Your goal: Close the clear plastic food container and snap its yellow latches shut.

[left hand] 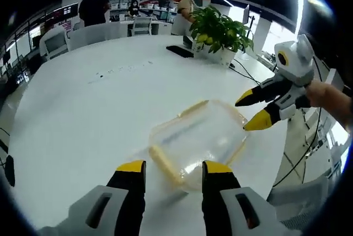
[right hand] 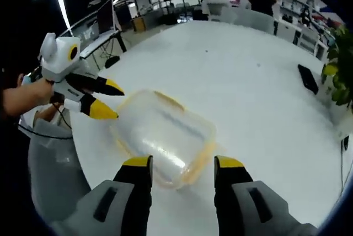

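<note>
One container [left hand: 198,139], two grippers [left hand: 172,178] [right hand: 182,172], jaws apart

A potted plant [left hand: 220,32] and black phone [left hand: 180,51] (flat) share the white table [left hand: 99,109].

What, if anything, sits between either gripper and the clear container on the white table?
Nothing visible does. The container lies alone on bare table just beyond the open left gripper. The right gripper also has a free path. The plant and the dark phone stand far behind.
</note>
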A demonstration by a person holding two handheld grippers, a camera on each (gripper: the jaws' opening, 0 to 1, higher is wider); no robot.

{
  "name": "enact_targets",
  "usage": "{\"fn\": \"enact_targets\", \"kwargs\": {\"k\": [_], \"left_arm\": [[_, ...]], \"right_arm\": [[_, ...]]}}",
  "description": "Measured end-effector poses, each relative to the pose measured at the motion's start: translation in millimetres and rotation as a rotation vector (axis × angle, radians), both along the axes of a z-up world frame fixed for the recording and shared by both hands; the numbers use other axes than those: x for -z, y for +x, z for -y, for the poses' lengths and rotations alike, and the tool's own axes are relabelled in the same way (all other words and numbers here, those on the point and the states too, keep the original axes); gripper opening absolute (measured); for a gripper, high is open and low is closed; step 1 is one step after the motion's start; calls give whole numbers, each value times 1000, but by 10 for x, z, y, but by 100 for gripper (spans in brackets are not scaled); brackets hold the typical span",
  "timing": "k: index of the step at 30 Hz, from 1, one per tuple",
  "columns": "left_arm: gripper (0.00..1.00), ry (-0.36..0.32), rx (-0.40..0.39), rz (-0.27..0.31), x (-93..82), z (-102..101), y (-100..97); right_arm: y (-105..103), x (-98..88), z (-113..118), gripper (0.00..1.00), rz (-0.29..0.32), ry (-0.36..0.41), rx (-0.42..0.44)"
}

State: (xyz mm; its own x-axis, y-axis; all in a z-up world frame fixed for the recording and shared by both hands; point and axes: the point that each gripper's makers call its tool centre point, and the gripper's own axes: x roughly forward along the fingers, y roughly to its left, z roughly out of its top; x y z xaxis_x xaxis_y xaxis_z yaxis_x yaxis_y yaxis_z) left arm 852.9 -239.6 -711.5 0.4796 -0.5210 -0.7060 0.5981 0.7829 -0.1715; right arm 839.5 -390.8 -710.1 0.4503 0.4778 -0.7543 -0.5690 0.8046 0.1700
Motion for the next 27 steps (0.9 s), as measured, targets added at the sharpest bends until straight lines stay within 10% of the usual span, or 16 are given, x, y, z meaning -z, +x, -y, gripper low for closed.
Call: {"fn": "enact_targets", "kwargs": {"k": [27], "left_arm": [[36,-61,-8,-119,115,129,-70]], "right_arm": [[-17,121,-101,46,-66,73,65]]}}
